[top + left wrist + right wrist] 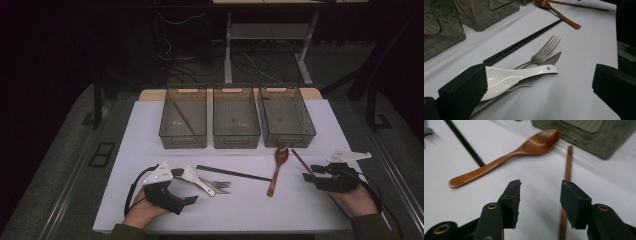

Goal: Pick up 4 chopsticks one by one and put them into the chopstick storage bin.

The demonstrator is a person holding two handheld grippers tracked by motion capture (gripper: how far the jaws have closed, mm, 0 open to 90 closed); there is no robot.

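A dark room surrounds a white table [240, 210]. Along its far edge stand three wire baskets [236, 122] in a row; the left one holds one brown chopstick [183, 119]. Near the left gripper [186, 187], whose jaws stand spread wide around nothing, lie one white spoon [519, 75], one fork [544, 53] and one knife [554, 58], overlapping. One black chopstick [232, 172] lies mid-table, one wooden spoon [276, 170] right of it. The right gripper [540, 195] has its jaws half spread; a second brown chopstick [567, 167] passes under its right jaw, not pinched.
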